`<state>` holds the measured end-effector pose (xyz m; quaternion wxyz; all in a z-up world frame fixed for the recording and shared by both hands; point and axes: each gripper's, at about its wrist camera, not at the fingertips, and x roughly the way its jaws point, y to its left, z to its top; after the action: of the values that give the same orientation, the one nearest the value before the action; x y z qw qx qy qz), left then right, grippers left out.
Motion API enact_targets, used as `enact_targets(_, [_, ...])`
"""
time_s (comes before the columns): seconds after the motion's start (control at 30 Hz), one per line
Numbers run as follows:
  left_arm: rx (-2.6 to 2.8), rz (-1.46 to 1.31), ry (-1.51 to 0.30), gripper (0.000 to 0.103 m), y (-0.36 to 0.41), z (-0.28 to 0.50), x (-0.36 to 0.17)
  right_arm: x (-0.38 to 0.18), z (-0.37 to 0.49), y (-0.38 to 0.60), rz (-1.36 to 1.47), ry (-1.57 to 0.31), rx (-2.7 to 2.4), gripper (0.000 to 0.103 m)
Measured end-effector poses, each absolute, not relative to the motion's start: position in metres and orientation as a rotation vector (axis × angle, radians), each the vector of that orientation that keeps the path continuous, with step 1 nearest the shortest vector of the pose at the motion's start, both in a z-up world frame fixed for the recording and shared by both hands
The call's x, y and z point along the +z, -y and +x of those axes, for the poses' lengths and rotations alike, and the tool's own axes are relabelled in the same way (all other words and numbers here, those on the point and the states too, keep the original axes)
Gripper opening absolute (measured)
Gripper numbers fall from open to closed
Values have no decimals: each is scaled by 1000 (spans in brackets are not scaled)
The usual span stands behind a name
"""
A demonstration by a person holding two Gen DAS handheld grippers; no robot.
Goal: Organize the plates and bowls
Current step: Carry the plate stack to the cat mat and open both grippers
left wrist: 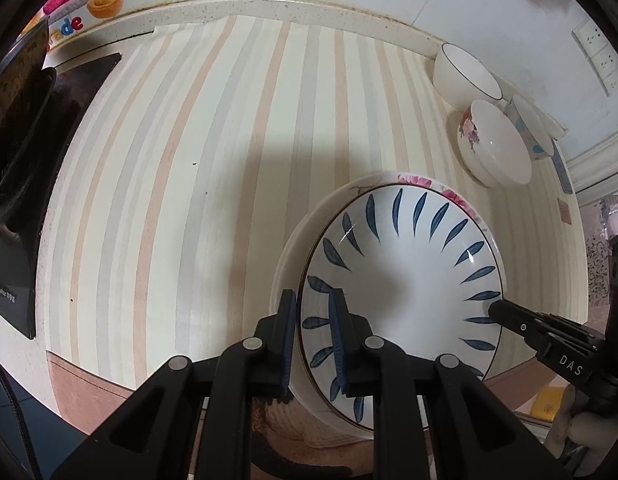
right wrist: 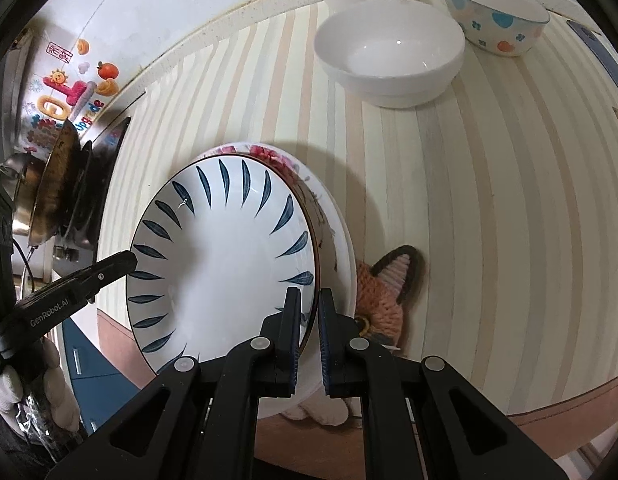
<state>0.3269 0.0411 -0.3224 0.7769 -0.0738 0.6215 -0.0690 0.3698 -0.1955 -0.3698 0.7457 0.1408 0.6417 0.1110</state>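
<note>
Both the left claw (left wrist: 313, 336) and right claw (right wrist: 309, 330) grip the blue-leaf plate (left wrist: 405, 280) atop the flowered plate (left wrist: 413, 180); three bowls (right wrist: 389, 52) at 12 o'clock stand unstacked.

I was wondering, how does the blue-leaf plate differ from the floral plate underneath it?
The blue-leaf plate carries dark blue leaf strokes radiating round its rim; the floral plate shows pink flowers. The blue-leaf plate is on top and gripped at opposite edges by the left claw and right claw, while the floral plate lies mostly hidden below. Both are round and white-bodied.
</note>
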Motion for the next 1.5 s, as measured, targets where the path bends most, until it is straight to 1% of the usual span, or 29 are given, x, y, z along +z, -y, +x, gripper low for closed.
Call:
enact_targets(0.3, [-119,-140,-1375,14,-41,328,-331,-370,373,191,279,-1405,249,10])
enact_targets(0.4, [-113,-134,-1369,14,-40,327,-330,-369,373,190,269,-1410,248,10])
enact_targets(0.5, [-110,-136,-1378,14,-40,325,-330,-369,372,189,278,-1413,241,12])
enact_targets(0.63, [-86,-117,-1388,15,-42,319,-321,-366,371,189,289,-1419,208,12])
enact_targets(0.7, [-71,-91,-1381,15,-42,315,-314,-359,367,187,290,-1415,196,17])
enact_targets(0.73, [-77,-82,-1374,16,-43,312,-306,-356,365,186,292,-1411,198,21])
enact_targets(0.8, [-73,-63,-1358,16,-44,305,-297,-346,359,180,292,-1405,194,37])
enact_targets(0.83, [-82,-55,-1345,16,-45,300,-289,-342,357,178,290,-1403,193,55])
enact_targets(0.87, [-86,-53,-1333,16,-46,296,-282,-337,353,176,292,-1399,190,67])
enact_targets(1.03, [-114,-43,-1259,16,-54,271,-240,-300,334,168,317,-1340,189,68])
enact_targets(1.1, [-127,-48,-1230,18,-59,259,-221,-280,324,165,317,-1310,184,72])
enact_targets(1.2, [-141,-36,-1189,30,-62,246,-195,-242,303,159,308,-1243,178,76])
enact_targets(1.27, [-156,-32,-1153,34,-64,231,-176,-220,288,156,306,-1200,175,84])
enact_targets(1.3, [-157,-20,-1138,41,-64,225,-168,-208,279,155,300,-1178,170,86])
enact_targets(1.33, [-167,-14,-1120,57,-65,216,-157,-195,270,152,288,-1155,163,87])
enact_targets(1.37, [-174,-13,-1109,68,-66,210,-150,-185,261,150,278,-1139,157,89])
enact_targets(1.4, [-177,-10,-1103,81,-65,207,-147,-173,252,147,264,-1120,145,90])
enact_targets(1.43, [-182,-7,-1092,81,-66,200,-141,-164,244,147,255,-1110,136,91])
enact_targets(1.5, [-190,-6,-1070,81,-68,185,-128,-144,226,143,240,-1073,122,92])
